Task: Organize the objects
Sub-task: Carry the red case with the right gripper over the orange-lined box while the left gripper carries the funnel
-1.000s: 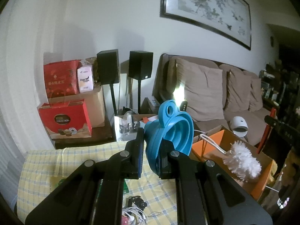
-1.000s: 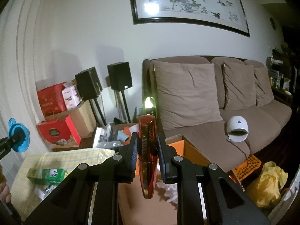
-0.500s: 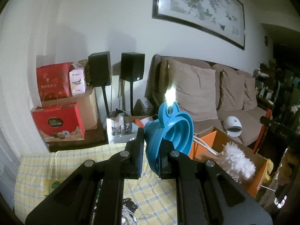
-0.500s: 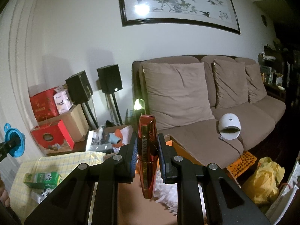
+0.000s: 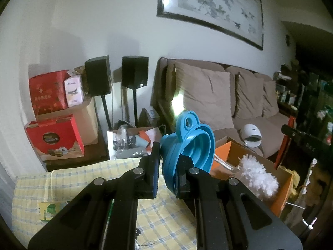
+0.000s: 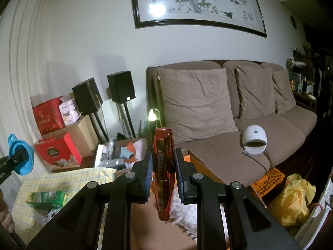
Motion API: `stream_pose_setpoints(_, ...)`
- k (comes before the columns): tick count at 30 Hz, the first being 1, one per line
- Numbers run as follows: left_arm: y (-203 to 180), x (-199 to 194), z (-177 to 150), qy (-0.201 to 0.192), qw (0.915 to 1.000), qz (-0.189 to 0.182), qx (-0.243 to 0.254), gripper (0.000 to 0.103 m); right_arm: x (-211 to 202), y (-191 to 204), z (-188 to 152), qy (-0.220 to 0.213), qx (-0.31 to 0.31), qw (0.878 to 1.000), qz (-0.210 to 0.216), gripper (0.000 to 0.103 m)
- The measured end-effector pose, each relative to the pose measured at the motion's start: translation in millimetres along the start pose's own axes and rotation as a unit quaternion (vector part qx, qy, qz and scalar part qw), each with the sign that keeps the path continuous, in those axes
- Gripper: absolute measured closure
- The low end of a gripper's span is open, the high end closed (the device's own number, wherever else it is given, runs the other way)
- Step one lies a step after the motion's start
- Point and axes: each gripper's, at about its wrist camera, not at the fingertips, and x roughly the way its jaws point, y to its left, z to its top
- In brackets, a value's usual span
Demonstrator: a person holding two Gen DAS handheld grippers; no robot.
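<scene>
The left gripper (image 5: 167,167) is clamped on the rim of a blue funnel (image 5: 188,143), which stands on edge between the pads with its hanging loop uppermost and its mouth turned toward the right. The right gripper (image 6: 163,171) is clenched on a red mascara tube (image 6: 163,166), gripped near its middle; the tube's long axis runs upright, its tapered end hanging below the fingers. The relation that matters is which hand sits over the cardboard box (image 5: 278,179) (orange inside, with a white duster (image 5: 258,177) already lying in it). In the right wrist view the box floor (image 6: 149,223) and the duster's fluff (image 6: 183,214) lie directly under the tube's tip, so the right hand looks the nearer one and probably only needs to lower and let go. The funnel hangs over the yellow checked cloth (image 5: 72,179), with the box off to its right, so the left hand would likely have to travel sideways before releasing.
</scene>
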Motion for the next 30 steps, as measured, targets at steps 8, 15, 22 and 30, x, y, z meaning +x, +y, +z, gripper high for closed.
stream_pose_setpoints(8, -15.3, 6.9, 3.3, 0.003, 0.9998, -0.015, 0.014, 0.092, 4.0, -0.2, -1.7, 0.004, -0.002, 1.0, -0.006, 0.084)
stream_pose_setpoints(15, -28.4, 12.5, 4.2, 0.007, 0.9993, -0.026, 0.024, 0.092, 6.9, -1.1, -3.2, 0.009, -0.004, 1.0, -0.007, 0.084)
stream_pose_setpoints(22, -32.9, 20.2, 1.5, 0.016, 0.9991, -0.035, 0.02, 0.092, 9.2, -4.2, -4.4, 0.013, 0.002, 1.0, -0.005, 0.084)
stream_pose_setpoints(30, -38.0, 29.2, -2.0, 0.027, 0.9986, -0.043, 0.017, 0.092, 14.1, -9.5, -5.6, 0.019, 0.006, 1.0, -0.008, 0.084)
